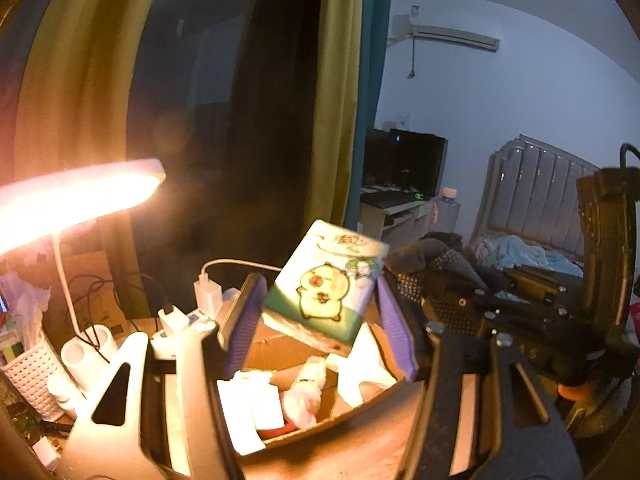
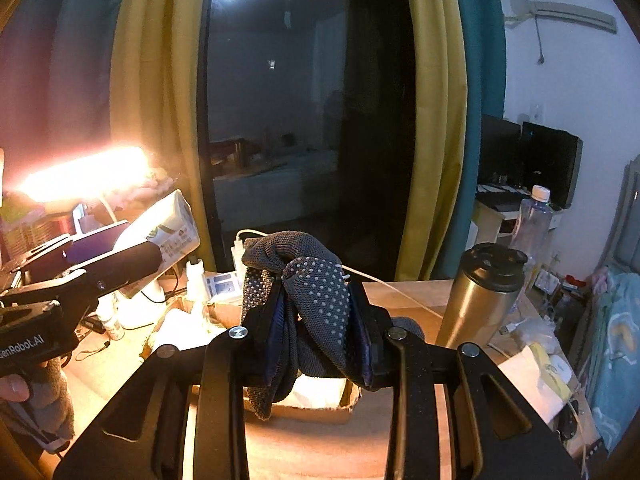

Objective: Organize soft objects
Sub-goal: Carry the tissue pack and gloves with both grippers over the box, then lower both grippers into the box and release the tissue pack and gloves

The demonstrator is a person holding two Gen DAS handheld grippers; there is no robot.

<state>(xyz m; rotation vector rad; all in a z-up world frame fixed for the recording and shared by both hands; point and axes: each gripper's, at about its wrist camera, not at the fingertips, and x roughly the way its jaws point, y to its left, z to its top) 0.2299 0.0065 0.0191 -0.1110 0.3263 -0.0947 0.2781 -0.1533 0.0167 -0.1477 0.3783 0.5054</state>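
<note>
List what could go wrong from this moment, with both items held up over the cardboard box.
1. The tissue pack sits tilted between the left hand-held gripper pads, gripped near its lower edge; it could slip out or pivot.
2. The grey dotted glove droops loosely from the right hand-held gripper; a hanging end might snag the cardboard box rim.
3. The metal tumbler stands near the right hand-held gripper; a sideways swing might knock it.

The box (image 1: 320,392) lies open from above — only paper scraps (image 1: 304,396) inside. A lit lamp (image 1: 76,196) and chargers (image 1: 208,292) crowd its left; a steel flask (image 2: 480,296) stands right — bare desk (image 2: 320,448) in front.
</note>
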